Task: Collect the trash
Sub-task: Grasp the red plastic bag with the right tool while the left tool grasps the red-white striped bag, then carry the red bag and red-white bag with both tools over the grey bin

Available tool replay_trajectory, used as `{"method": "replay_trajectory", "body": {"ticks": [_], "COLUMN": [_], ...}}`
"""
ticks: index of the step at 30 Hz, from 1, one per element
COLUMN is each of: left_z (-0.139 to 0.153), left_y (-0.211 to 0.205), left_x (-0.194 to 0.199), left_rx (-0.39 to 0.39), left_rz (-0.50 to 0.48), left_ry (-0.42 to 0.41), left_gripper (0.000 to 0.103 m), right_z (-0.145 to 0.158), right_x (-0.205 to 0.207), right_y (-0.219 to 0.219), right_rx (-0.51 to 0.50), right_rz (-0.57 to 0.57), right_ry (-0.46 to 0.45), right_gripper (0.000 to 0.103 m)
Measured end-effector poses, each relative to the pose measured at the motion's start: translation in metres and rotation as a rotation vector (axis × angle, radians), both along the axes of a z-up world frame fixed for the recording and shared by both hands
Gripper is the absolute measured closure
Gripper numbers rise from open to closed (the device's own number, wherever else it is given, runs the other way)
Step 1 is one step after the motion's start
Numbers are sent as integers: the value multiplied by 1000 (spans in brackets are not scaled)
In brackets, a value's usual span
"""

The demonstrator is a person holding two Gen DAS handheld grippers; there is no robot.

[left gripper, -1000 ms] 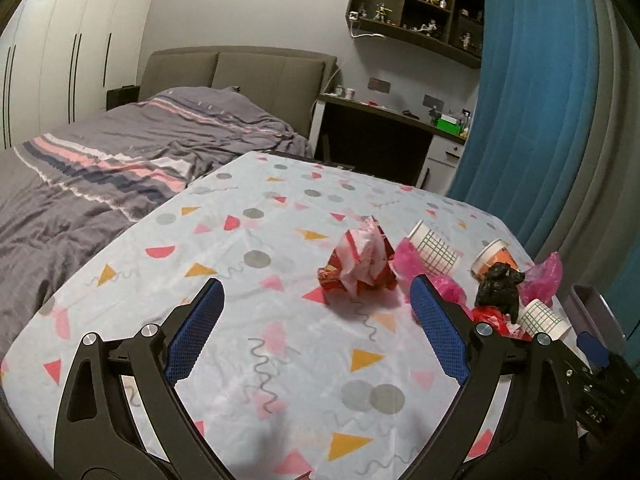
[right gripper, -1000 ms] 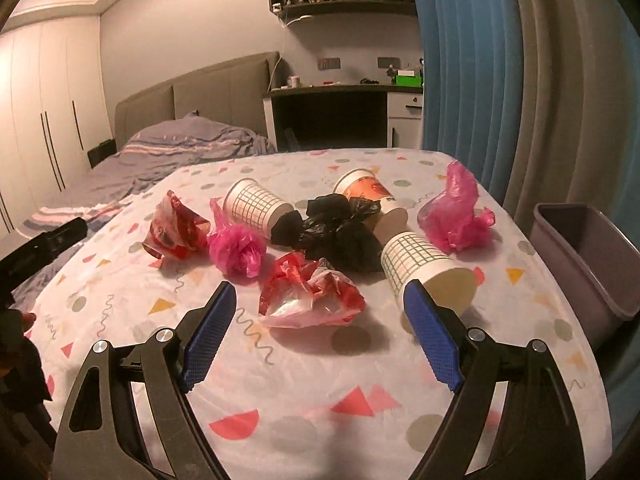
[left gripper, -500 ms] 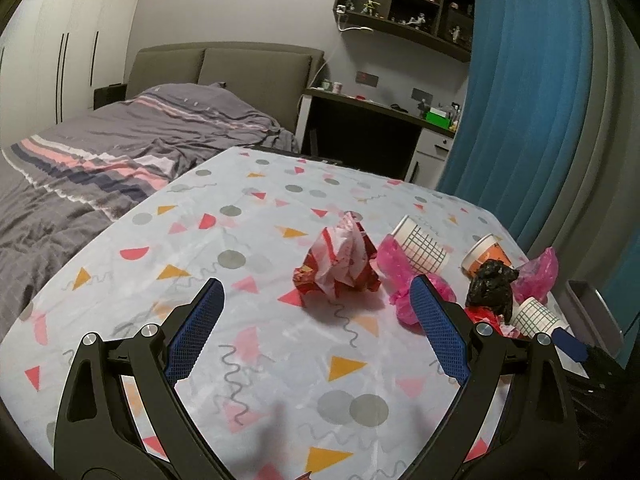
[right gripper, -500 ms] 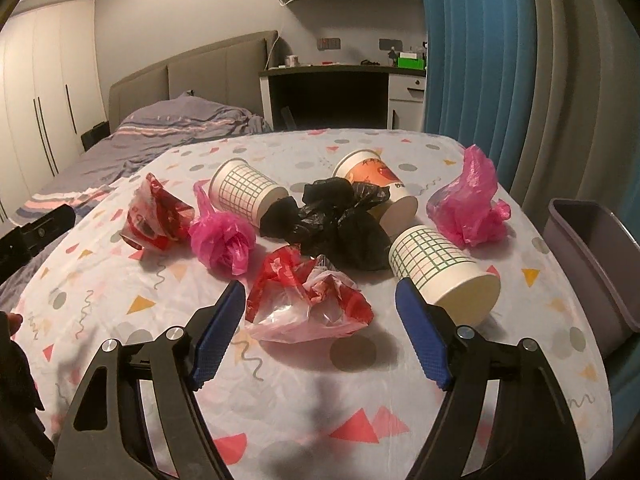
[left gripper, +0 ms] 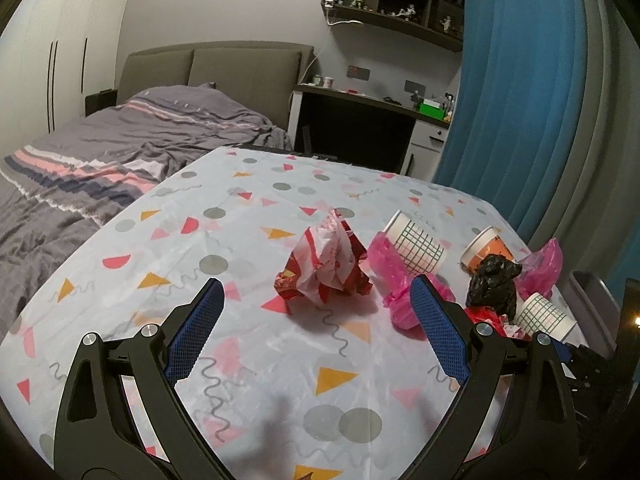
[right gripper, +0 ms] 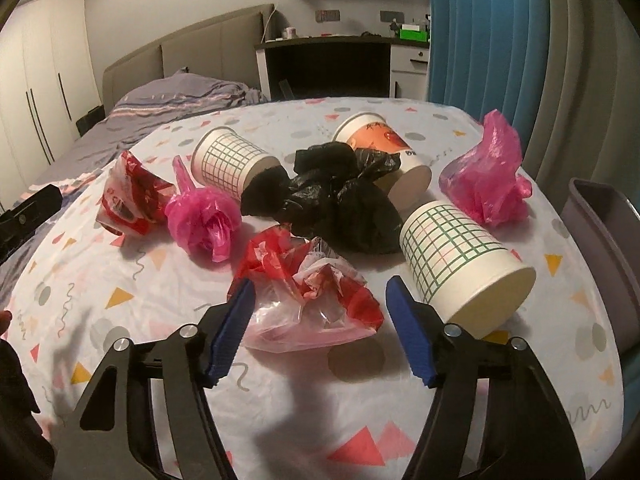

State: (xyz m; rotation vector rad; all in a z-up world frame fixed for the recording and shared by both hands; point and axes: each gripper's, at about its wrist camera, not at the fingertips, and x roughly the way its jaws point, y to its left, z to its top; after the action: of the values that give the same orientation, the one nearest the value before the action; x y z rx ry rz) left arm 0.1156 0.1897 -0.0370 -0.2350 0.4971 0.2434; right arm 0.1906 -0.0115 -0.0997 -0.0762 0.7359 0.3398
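Trash lies on a patterned tablecloth (right gripper: 120,300). My right gripper (right gripper: 320,292) points down at a crumpled red and clear plastic bag (right gripper: 308,276). Its jaws are closing, with the bag's near end between the blue pads, which do not press on it. Behind the bag lie a black bag (right gripper: 348,204), two grid cups (right gripper: 460,264) (right gripper: 228,160), an orange cup (right gripper: 380,140) and two pink bags (right gripper: 204,220) (right gripper: 488,176). My left gripper (left gripper: 316,292) is open and empty, a short way before a red and white wrapper (left gripper: 324,264).
A grey bin (right gripper: 604,236) stands off the table's right edge, beside a blue curtain (right gripper: 480,32). A bed (left gripper: 100,160) runs along the left and a desk (left gripper: 360,128) stands at the back. The left gripper's body (right gripper: 28,212) shows at the left edge of the right wrist view.
My right gripper has come down and forward onto the red and clear bag, and its jaws have narrowed. The left gripper has crept a little toward the red and white wrapper.
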Motion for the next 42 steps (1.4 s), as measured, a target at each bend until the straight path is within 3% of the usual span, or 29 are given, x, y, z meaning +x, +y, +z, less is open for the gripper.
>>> {"method": "replay_trajectory", "body": {"ticks": [6,11,16,26,35,38,42], "left_z": [-2,-4,-5,-15,-35,-41,-41], "left_y": [-5,-9,-13,14,29,35,31], "left_x": [7,9,12,41,77,82,85], "left_rx": [2,0,-5,-20,-69,-116,-109], "left_rz": [-17,-27,-48,2,-9,-31,-69], "left_ry": [10,16,19,63,153,165,161], "left_gripper": [10,10,10,15,40,51,69], "right_z": [-7,-6,-1,23,37,38,39], "right_x": [7,4,-5,-37,-52,-54,-56], "right_y": [-1,-2,-3,-17,-29,-31,-33], "right_rx": [9,28,48,92,127,133,142], "right_rz": [16,43,72,85,85,85,87], "right_ry": [54,45,17,-83,-124,-129,-136], "right_gripper": [50,66,74,76,76,76,76]}}
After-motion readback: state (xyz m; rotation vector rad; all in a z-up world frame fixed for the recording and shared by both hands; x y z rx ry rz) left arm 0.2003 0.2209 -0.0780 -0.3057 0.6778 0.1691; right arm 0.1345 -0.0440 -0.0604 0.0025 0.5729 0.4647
